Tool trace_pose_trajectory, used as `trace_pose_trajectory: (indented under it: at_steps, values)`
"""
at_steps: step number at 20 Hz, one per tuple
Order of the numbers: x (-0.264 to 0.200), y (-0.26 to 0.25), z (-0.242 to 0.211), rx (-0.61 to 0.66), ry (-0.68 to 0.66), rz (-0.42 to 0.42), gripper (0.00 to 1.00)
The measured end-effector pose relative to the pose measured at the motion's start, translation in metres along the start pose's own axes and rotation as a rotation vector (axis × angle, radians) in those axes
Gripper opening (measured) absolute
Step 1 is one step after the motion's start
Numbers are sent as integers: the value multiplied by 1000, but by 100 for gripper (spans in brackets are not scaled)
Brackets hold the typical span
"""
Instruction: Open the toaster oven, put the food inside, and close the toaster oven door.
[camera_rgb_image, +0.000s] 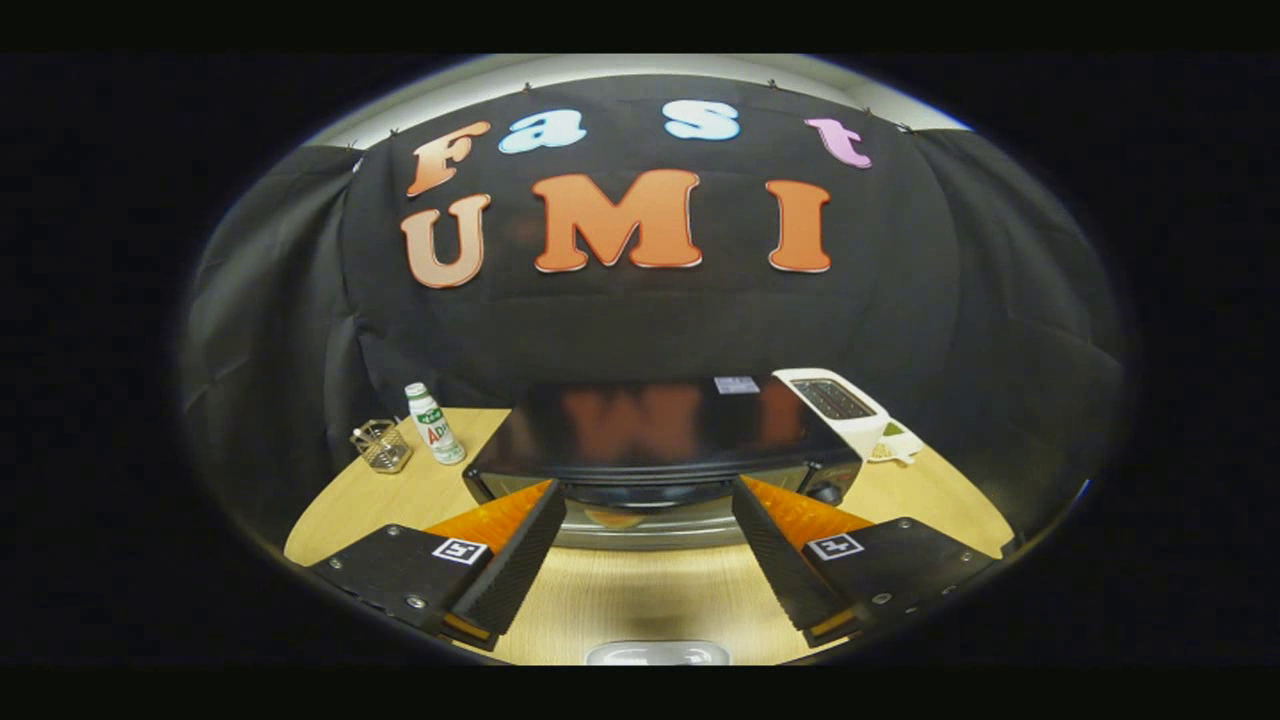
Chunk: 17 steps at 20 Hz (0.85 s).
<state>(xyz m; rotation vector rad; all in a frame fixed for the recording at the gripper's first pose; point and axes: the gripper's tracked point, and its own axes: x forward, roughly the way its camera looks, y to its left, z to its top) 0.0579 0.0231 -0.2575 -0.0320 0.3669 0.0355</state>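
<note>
Toaster oven (660, 440) sitting at the far middle of the wooden counter (640, 600), just beyond the fingertips, its door appearing closed. Hand-held gripper (648, 492) hovering with its fingers spread wide, gripping nothing. Small bottle (434, 424) and wire basket (381, 445) standing to the oven's left; white toaster (835, 405) standing at its right rear corner.

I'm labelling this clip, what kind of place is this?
Likely a mock kitchen counter in a recording booth: a black toaster oven, white toaster and drink bottle on a wooden table. The claw is open.
</note>
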Motion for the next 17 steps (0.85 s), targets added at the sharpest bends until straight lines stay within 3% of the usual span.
trace_pose_trajectory:
  at_steps: [6, 11, 17]
  values:
    - [-41, 2, 83, 16, -117, 13, 100]
    - [-76, -12, 139, 13, -195, -24, 100]
    - [-98, -24, 162, 11, -223, -43, 100]
